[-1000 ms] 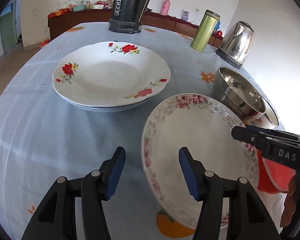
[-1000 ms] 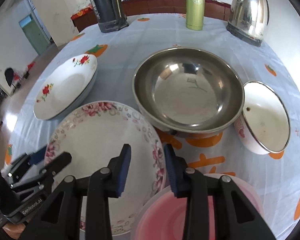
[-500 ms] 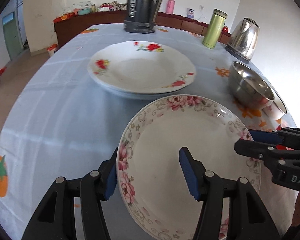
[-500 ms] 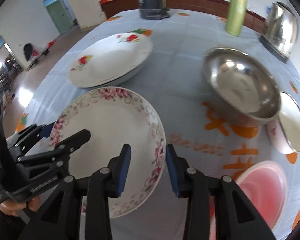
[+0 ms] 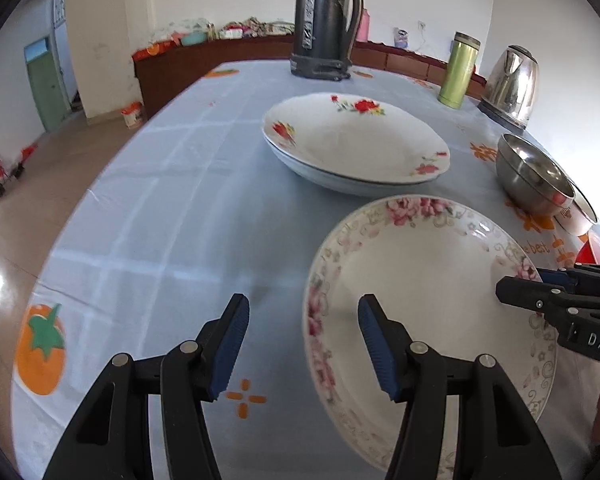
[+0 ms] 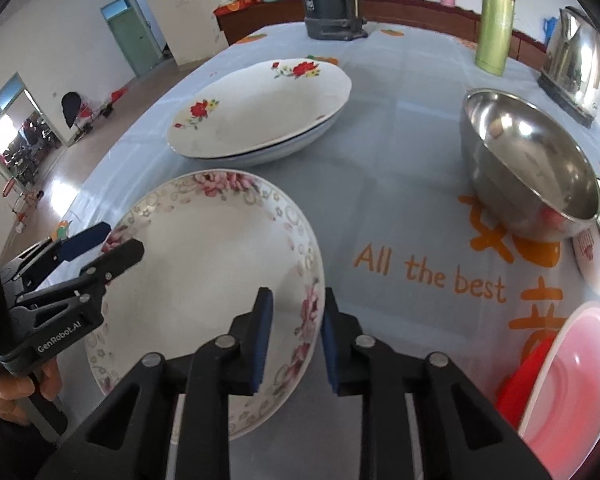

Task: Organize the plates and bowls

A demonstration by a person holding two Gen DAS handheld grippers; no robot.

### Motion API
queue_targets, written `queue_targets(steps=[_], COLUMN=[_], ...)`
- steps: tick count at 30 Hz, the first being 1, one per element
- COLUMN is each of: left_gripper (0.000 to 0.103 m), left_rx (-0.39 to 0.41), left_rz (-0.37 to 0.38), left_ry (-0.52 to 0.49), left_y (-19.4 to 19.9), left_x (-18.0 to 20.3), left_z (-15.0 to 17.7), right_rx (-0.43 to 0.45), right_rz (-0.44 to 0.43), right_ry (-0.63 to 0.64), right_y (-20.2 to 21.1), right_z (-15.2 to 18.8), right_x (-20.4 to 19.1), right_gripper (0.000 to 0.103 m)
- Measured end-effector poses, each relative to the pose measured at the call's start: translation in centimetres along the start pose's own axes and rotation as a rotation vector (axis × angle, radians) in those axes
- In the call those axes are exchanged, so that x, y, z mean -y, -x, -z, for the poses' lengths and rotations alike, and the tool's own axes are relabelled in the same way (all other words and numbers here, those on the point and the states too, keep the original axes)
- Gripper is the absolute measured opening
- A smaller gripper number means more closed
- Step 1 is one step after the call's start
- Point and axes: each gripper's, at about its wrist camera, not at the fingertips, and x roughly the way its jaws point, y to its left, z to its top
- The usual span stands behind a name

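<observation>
Both grippers have carried the pink-flowered plate [image 6: 220,264] leftward, away from the steel bowl [image 6: 532,168].
Right gripper [image 6: 294,336] is closing over its near rim, pads not yet pressing; left gripper [image 5: 302,344] gapes across the far rim. Two red-flowered plates [image 5: 356,144] sit stacked beyond on the blue tablecloth [image 5: 172,208]; tiled floor left.
</observation>
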Motion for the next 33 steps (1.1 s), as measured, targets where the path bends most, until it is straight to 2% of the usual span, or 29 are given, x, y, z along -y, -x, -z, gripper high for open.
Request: queue_targets(steps=[2,7,23,29,33], left_gripper=[0.058,0.033,0.031,0.031,0.031], left_rx=[0.002,0.034,0.051,0.105,0.1], left_rz=[0.023,0.051,0.099,0.071,0.086], left_ry=[-0.008,-0.006,0.069,0.02,0.012], left_y=[-0.3,-0.1,0.3,1.4,1.5], left_x=[0.4,0.9,-0.4,0.2,0.4], left_z=[0.0,0.1,0.2,0.3,0.4], right_rx=[0.013,0.056,0.148,0.178,0.193], right_rz=[-0.008,-0.036,-0.025,-0.056,-0.058], right_ry=[-0.015,-0.062,-0.049,-0.055,-0.083], right_y=[-0.1,0.3,0.6,1.4,1.9], right_z=[0.5,1.4,2.6,4.0,4.5], right_x=[0.1,0.5,-0.5,-0.7,-0.4], right_gripper=[0.022,0.02,0.021,0.021,0.019])
